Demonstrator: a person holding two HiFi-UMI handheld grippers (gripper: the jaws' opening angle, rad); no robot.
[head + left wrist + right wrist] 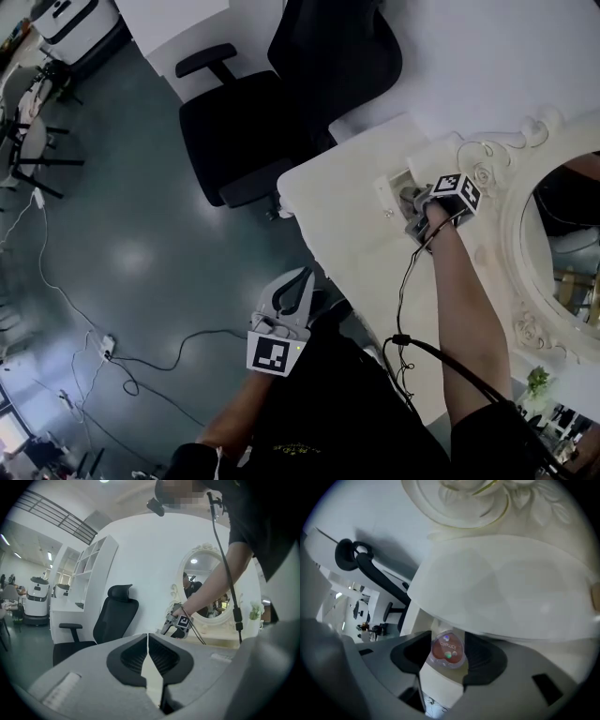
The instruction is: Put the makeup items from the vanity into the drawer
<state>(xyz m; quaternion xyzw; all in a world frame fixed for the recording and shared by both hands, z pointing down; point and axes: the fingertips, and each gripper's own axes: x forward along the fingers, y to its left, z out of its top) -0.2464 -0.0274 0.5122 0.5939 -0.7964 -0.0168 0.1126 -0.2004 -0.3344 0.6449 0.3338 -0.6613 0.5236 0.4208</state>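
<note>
**Right gripper** (pixel 412 204): it is clamping a small round makeup item (pixel 447 649) with a reddish, clear face. One pad is pressing on each side, and the item is sitting upright between the jaws. The gripper is pointing steeply down over the far part of the cream vanity (pixel 342 234), just left of the ornate mirror (pixel 514 220).

**Drawer:** a small drawer (pixel 390 187) appears to be standing pulled out at the gripper's tip. The downward tilt is judged to be lining the item up for lowering into it. The right gripper view is showing only a curved cream surface beyond the item, so I cannot tell whether the item is already over the drawer's opening.

**Left gripper** (pixel 298 281): its jaws are resting together with nothing between them. It is hanging low and near, well apart from the vanity, over the floor beside the black office chair (pixel 272 103). It is judged to be idling clear of the working arm, since this step needs one tool only.

**Count:**
- One makeup item in view, the one being held.
- No other makeup item is showing on the vanity top.
- Two grippers.
- One drawer.
- One mirror.
- One office chair near the vanity.
</note>
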